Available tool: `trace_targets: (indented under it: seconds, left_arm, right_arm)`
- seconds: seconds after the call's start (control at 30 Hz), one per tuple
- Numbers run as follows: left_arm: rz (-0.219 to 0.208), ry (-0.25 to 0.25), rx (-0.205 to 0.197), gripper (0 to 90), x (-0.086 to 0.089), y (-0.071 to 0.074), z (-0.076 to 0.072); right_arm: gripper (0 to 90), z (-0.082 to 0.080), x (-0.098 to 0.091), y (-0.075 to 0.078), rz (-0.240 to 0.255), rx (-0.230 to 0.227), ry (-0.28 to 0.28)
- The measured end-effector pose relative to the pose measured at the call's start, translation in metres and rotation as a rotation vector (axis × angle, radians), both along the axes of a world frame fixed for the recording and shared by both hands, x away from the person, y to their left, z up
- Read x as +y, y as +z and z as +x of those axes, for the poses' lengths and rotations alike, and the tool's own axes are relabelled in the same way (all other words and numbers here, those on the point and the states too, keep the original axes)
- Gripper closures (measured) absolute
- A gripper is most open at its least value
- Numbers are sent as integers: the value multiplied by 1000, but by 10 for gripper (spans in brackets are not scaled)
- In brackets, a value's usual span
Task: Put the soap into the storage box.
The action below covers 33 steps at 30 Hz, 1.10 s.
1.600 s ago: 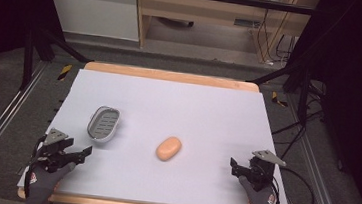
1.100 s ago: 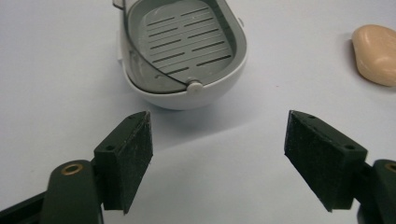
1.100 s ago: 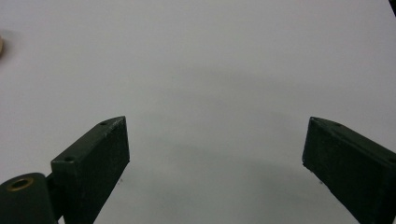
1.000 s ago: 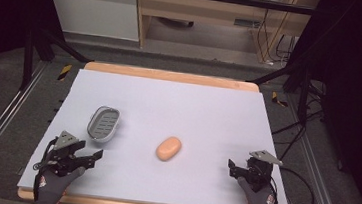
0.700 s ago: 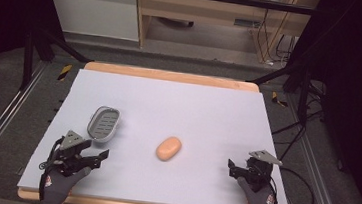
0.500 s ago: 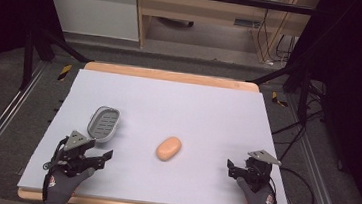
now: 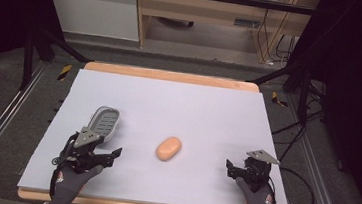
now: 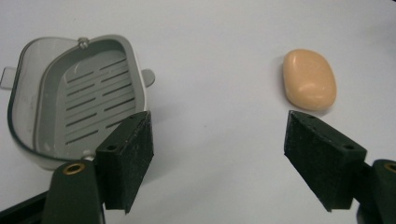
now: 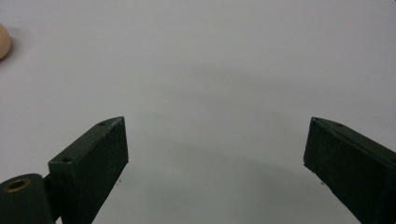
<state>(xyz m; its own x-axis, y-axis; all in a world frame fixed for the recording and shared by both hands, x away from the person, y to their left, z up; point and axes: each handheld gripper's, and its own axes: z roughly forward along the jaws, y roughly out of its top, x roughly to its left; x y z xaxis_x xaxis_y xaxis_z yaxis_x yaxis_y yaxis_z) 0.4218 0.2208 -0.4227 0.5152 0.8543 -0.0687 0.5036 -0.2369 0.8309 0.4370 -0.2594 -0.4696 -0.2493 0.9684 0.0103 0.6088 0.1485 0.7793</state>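
L gripper (image 7: 106,156) jaws apart, near grey soap dish (image 7: 103,122) | R gripper (image 7: 235,168) jaws apart, idle, well off | soap bar (image 7: 169,148) mid-table btwn grippers | step: prob. approach; nxt: straddle soap, close gently, looks slippery

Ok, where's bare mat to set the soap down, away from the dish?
The whole far half of the mat beyond the soap is bare, and so is the stretch between the soap and the right gripper. It is crowded at the near left, where the left gripper sits beside the soap dish.
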Motion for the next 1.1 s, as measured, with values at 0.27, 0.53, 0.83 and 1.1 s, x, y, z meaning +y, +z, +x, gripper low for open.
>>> trace_targets:
  seconds: [0.27,0.53,0.83,1.1]
  left_arm:
    - [-15,-19,-18,233,-16,15,8]
    - [-26,-44,-23,232,-31,23,15]
    - [-31,-70,-23,234,-51,25,24]
    - [-23,-88,-17,235,-66,24,29]
  right_arm:
    - [65,0,0,1,5,-3,-1]
    - [65,0,0,1,4,-3,0]
    - [65,0,0,2,3,-1,1]
    - [65,1,0,1,1,-2,4]
